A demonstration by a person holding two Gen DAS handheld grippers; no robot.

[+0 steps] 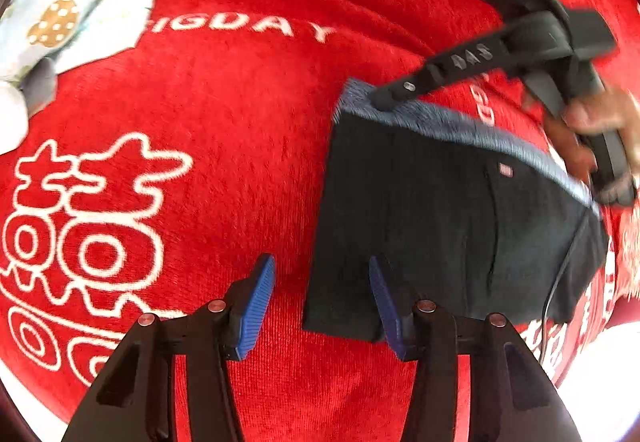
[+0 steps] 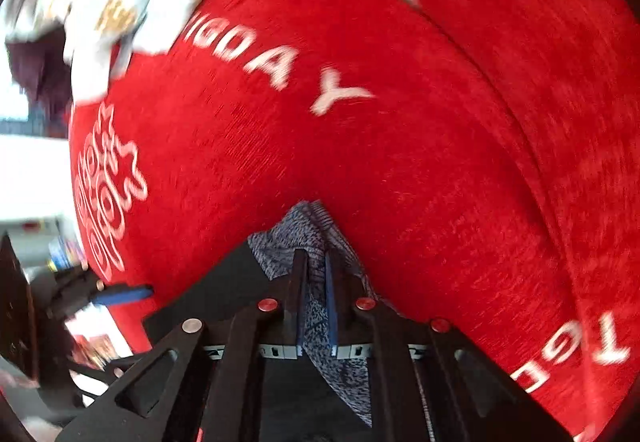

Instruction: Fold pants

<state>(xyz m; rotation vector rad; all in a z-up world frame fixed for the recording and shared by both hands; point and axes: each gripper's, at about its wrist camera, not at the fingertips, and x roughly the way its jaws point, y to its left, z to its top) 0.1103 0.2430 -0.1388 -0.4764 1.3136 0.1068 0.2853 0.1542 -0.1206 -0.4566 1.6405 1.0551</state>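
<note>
Pants (image 1: 440, 226) are lying as a dark, compact rectangle on the red blanket (image 1: 240, 129), toward its right side in the left wrist view, grey waistband (image 1: 460, 125) on the far edge. Right gripper (image 2: 316, 294) is pinching that waistband, its blue pads pressed together on the grey knit. Left gripper (image 1: 322, 298) is hovering with fingers spread, straddling the near left corner of the pants and gripping nothing. Judged step: finishing or squaring the fold. Recommended practice: keep the waistband pinch firm, close the left gripper on the near corner, align edges before releasing, and avoid dragging the blanket. Patterned cloth (image 1: 68, 1) is lying at the far left corner.
</note>
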